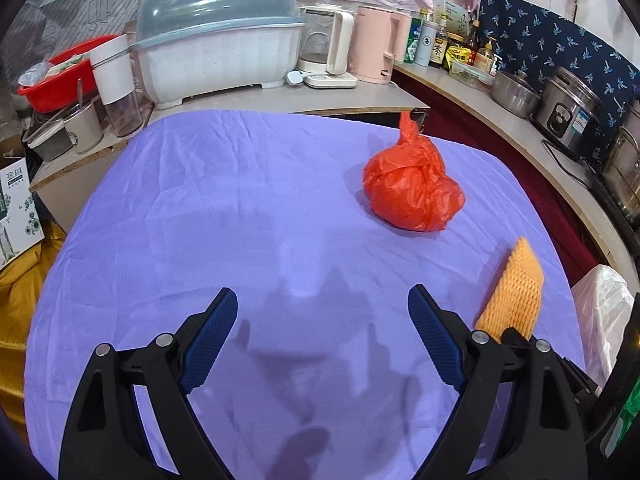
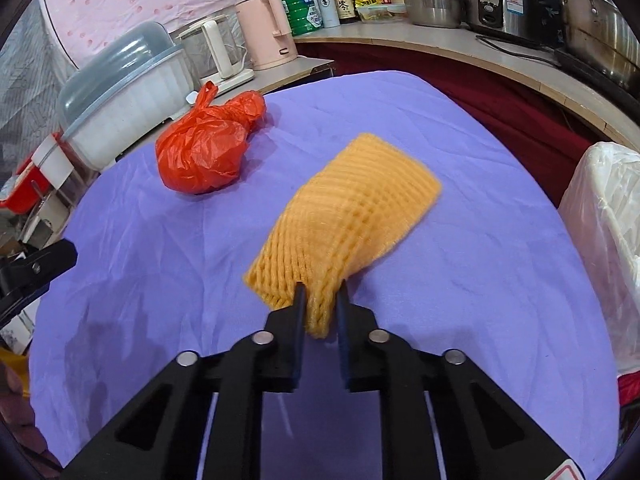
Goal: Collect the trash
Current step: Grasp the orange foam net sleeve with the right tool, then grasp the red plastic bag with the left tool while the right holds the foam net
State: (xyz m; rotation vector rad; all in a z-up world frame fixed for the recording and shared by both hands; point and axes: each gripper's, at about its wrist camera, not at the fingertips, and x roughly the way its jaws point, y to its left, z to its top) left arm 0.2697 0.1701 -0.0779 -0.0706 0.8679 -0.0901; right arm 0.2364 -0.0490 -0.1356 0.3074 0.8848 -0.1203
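An orange foam fruit net [image 2: 352,216] lies across the purple cloth [image 2: 160,248], and my right gripper [image 2: 322,294] is shut on its near end, the foam squeezed between the black fingers. The same orange net [image 1: 516,284] shows in the left wrist view at the right, just past my right-hand finger. A knotted red plastic bag [image 1: 412,188] sits on the cloth further back; the red bag [image 2: 208,148] is to the left of the net in the right wrist view. My left gripper [image 1: 322,300] hangs open over bare cloth [image 1: 240,200] with nothing between its blue pads.
A white plastic-lined bin [image 2: 608,248] stands at the table's right edge. Behind the cloth are a lidded dish rack [image 1: 216,48], a white kettle [image 1: 332,52], a pink kettle [image 1: 380,44], bottles and steel pots [image 1: 568,108] on a counter. A red basin [image 1: 56,76] sits at far left.
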